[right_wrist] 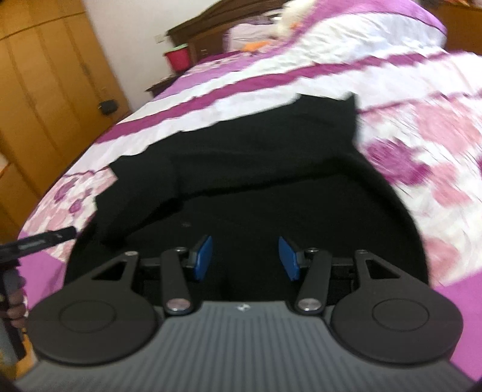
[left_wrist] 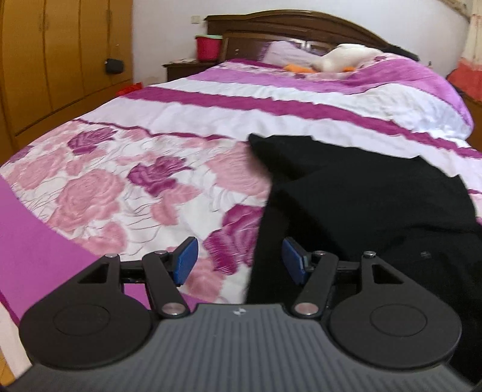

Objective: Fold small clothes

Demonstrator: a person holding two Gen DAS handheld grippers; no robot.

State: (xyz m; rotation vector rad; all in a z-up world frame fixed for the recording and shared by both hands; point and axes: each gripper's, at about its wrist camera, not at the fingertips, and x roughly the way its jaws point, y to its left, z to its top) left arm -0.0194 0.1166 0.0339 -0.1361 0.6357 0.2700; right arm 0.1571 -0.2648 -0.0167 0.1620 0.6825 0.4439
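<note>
Left gripper (left_wrist: 239,260): jaws apart, empty, poised at the garment's left edge.
Right gripper (right_wrist: 245,259): jaws apart, empty, hovering over dark cloth.
Black garment (left_wrist: 361,193): spread rumpled on the floral bedspread (left_wrist: 120,181); likely soft, light and limp, best pinched at a hem or corner.
Far end: white plush toy (left_wrist: 346,57), dark headboard (left_wrist: 286,22).

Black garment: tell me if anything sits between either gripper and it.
Nothing visible does. The black garment lies spread on the floral bedspread. The right gripper is open directly over it; the left gripper is open at its left edge. The stuffed toy lies far off by the headboard.
</note>
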